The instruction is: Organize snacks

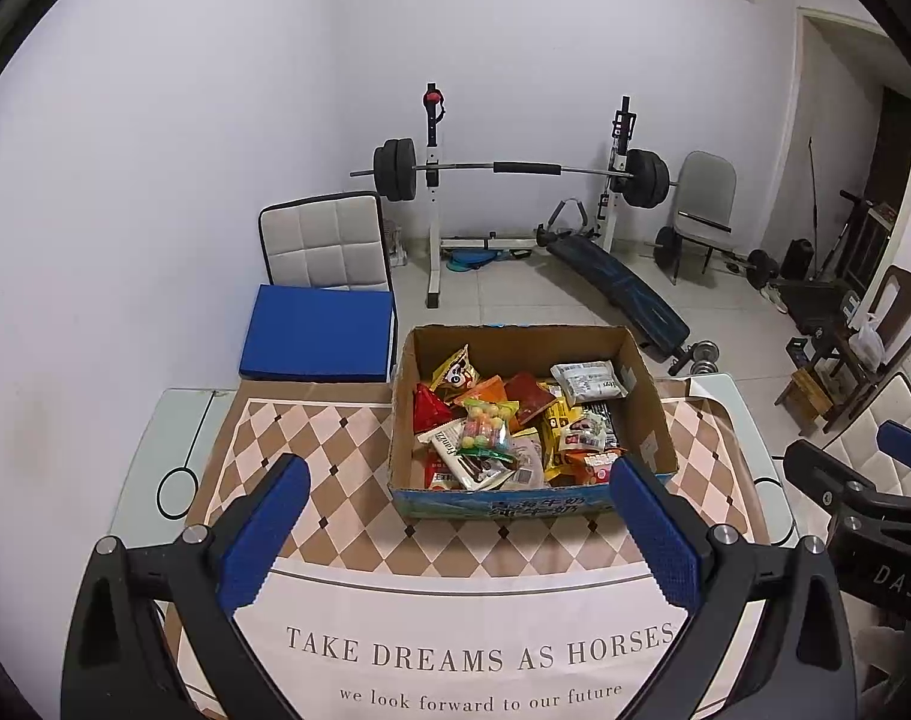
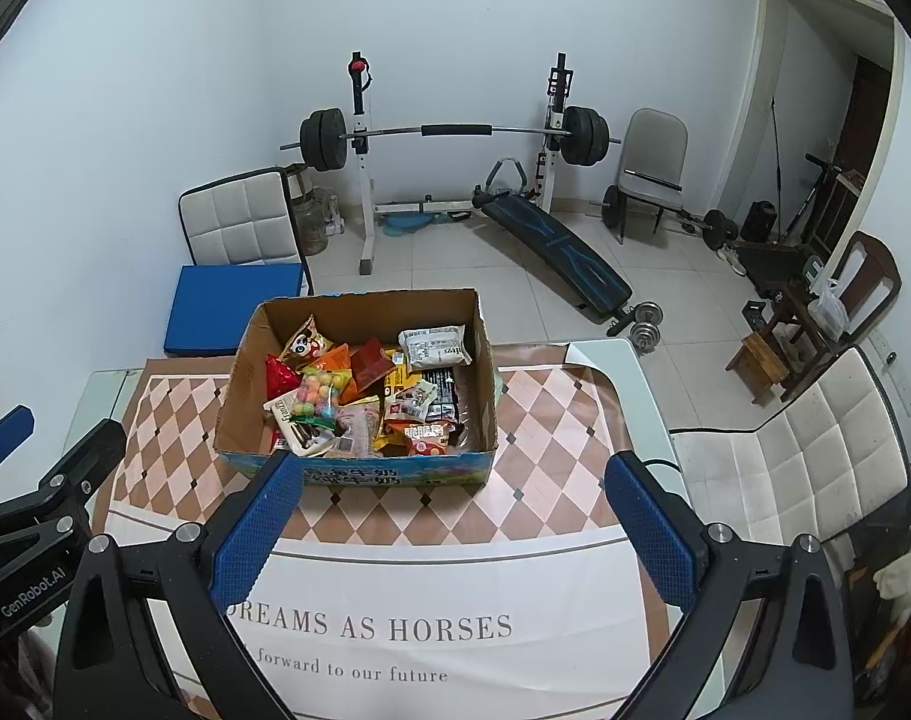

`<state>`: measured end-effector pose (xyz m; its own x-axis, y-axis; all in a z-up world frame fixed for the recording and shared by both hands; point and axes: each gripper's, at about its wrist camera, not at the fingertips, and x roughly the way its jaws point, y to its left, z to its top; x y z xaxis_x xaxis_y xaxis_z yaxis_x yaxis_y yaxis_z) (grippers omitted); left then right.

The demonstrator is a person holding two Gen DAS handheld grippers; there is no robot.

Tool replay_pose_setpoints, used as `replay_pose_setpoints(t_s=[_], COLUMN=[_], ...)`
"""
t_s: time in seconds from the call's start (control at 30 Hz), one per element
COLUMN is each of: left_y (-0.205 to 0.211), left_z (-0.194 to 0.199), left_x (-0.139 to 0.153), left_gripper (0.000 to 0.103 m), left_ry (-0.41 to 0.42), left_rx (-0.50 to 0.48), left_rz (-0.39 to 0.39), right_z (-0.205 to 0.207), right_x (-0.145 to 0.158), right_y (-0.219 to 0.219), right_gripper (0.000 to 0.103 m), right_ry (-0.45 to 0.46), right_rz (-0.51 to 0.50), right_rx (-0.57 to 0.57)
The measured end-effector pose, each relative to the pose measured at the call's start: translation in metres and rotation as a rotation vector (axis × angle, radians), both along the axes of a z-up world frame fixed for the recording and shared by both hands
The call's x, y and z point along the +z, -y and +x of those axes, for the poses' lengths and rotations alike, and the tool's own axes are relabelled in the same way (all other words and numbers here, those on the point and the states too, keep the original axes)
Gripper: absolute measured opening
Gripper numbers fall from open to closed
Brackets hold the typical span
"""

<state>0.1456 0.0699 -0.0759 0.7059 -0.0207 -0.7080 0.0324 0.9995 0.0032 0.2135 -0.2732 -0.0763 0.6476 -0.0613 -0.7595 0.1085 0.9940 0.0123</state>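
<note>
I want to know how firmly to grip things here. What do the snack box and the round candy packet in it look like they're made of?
The box looks like corrugated cardboard: raw brown inside walls, ragged top edge, glossy printed blue outside. The candy packet seems to be thin clear plastic film, since the coloured balls show through and it glints. Both would likely crush under hard tongs pressure.

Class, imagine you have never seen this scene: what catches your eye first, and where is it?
An open cardboard box heaped with bright snack packets stands mid-table on the diamond-patterned tablecloth. Behind it, a barbell rack stands against the far wall. In front, the left gripper and right gripper are open and empty.
</note>
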Motion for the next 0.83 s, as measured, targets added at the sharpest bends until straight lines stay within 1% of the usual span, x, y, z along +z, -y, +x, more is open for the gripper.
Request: replay_pose_setpoints(t_s=[0.57, 0.83], left_y=[0.0028, 0.0037], left_z=[-0.0014, -0.0025], left_x=[0.0050, 0.0070], left_gripper=[0.103, 0.103], left_ry=[0.002, 0.017], left_rx=[-0.004, -0.004], left_rz=[0.001, 0.005], right_z=[0.0036, 0.0026], right_x=[0.0076, 0.0081], right_y=[-0.0047, -0.0065], right_gripper=[0.103, 0.103], right_ry=[0.001, 0.004], right_rz=[-0.001, -0.001], right_rx=[0.011, 0.013])
